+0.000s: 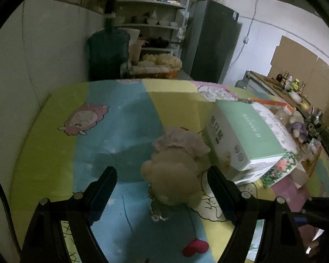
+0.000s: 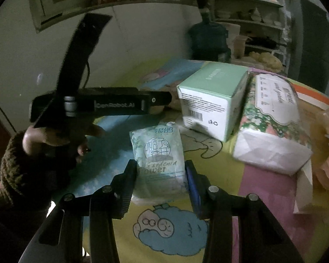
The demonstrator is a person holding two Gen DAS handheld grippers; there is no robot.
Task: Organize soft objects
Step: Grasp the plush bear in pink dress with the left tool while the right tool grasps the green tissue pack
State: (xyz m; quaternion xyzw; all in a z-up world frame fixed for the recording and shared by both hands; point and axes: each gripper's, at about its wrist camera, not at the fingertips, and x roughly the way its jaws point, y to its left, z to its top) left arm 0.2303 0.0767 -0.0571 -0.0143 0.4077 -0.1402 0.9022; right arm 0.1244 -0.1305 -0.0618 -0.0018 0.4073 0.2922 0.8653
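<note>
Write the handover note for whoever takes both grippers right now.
Left gripper: open, jaws either side of the plush toy on the mat, not closed on it.
Right gripper: fingers flank the small tissue pack; whether it is gripped is unclear.
The green box and the floral tissue pack sit together at the mat's right side.
Done: nothing visibly sorted.
Left: plush toy and small pack both need placing.

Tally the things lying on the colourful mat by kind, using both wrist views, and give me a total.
Plush toys: 2, the cream plush toy and the purple plush toy
Tissue packs: 2, the small tissue pack and the floral tissue pack
Boxes: 1, the green box
Red soft items: 1, the red heart
Total: 6
</note>
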